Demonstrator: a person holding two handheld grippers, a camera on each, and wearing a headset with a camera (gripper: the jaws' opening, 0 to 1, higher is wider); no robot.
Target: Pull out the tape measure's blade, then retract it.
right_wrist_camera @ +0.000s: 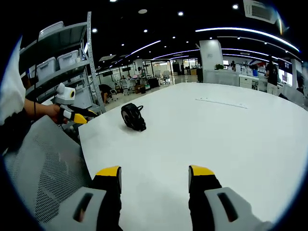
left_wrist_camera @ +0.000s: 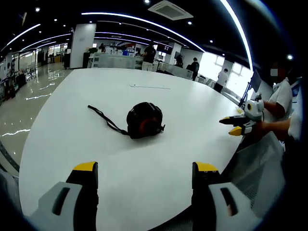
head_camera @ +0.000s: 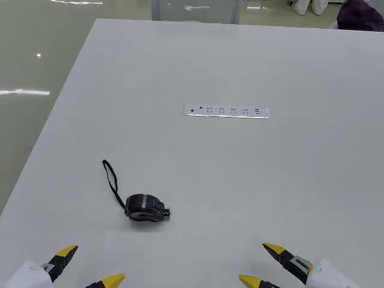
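At the near edge of the white table (head_camera: pixel 252 180) both tools wait, not touching anything; the left gripper (head_camera: pixel 90 265) has its yellow-tipped jaws wide apart, and the right gripper (head_camera: pixel 259 263) is parted in the same way and holds nothing. A little farther, in front of the left gripper and well apart from the right one, the black tape measure (head_camera: pixel 145 208) rests on the bare surface with the blade fully inside; its black wrist strap (head_camera: pixel 110 179) trails away to the far left. Farther still, a white power strip (head_camera: pixel 226 111) lies flat near the middle of the table.

I think the main risk is sliding; the case is small and rounded and the table looks smooth, so one jaw arriving first can push it away. The blade hook is tiny and a poor pinch may slip; a freed blade then snaps back hard. The strap can also be caught between the jaws.

No brand or writing is readable; a reddish mark on the case is too small, and so are the marks on the strip.
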